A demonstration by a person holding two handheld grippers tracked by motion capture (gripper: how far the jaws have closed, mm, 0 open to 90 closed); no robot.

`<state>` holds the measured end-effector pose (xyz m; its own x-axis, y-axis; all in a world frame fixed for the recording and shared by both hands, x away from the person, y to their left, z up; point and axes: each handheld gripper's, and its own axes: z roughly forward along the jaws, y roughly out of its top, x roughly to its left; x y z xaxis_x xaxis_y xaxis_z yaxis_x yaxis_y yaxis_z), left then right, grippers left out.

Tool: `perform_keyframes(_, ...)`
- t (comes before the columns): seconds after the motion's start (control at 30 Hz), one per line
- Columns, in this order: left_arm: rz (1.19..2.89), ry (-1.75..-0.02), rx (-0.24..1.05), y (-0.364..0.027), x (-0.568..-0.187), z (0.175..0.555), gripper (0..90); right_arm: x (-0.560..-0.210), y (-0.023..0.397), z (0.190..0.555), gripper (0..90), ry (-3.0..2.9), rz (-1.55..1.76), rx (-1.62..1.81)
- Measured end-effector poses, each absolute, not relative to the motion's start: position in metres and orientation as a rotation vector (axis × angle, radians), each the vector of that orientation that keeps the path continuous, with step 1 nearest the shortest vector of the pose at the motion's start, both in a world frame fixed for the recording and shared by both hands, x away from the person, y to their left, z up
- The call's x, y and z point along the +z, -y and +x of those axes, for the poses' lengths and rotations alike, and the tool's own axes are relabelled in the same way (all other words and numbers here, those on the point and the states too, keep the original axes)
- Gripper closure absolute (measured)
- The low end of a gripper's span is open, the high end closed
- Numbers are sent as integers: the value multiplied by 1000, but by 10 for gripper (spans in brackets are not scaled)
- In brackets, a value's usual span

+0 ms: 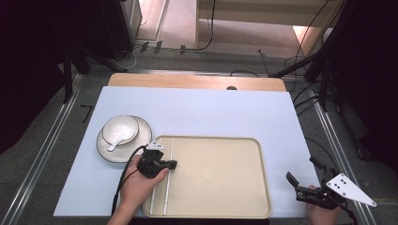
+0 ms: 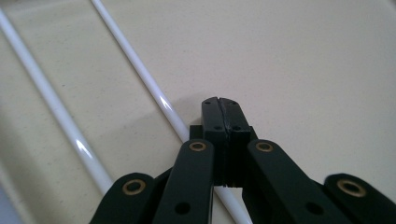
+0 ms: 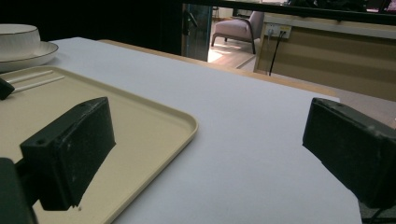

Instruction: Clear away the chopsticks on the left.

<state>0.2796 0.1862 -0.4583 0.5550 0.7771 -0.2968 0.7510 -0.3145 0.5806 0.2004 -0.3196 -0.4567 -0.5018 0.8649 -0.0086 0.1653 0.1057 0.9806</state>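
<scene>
2 white chopsticks (image 1: pixel 165 173) lay parallel along the near-left part of the beige tray (image 1: pixel 234 206). Left gripper (image 1: pixel 172 164) sat over them, jaws pressed together on nothing, tip beside the inner stick (image 2: pixel 154 93), probably to nudge it. Right gripper (image 1: pixel 300 185) rested off the tray's right edge, jaws wide, idle.

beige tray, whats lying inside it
Two white chopsticks lie side by side near the beige tray's left edge. The shut left gripper covers part of one.
</scene>
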Motion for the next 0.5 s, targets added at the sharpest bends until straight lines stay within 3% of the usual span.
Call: perform_keyframes(0.5,2050,-1198,68,-203,-452,270,900,-457,320,200,24,-1763,1009,1440)
